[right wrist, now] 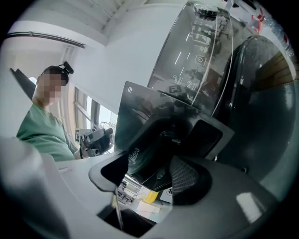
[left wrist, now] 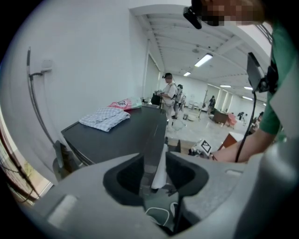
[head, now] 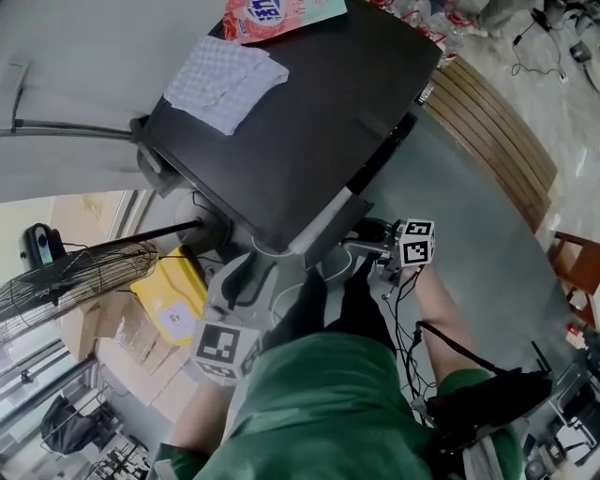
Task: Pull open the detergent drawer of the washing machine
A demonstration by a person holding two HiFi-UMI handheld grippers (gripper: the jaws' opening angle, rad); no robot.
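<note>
bare floor (head: 483,239) flanks the washing machine (head: 309,122) on one side; a fan (head: 75,277) and boxes (head: 117,342) crowd the other.

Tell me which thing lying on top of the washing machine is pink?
The flat printed packet is the pink one. The other thing on the washing machine, lying right beside it, is a folded cloth, pale with a fine check.

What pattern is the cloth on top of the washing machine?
The cloth is a light blue-and-white check; the left gripper view shows it best.
</note>
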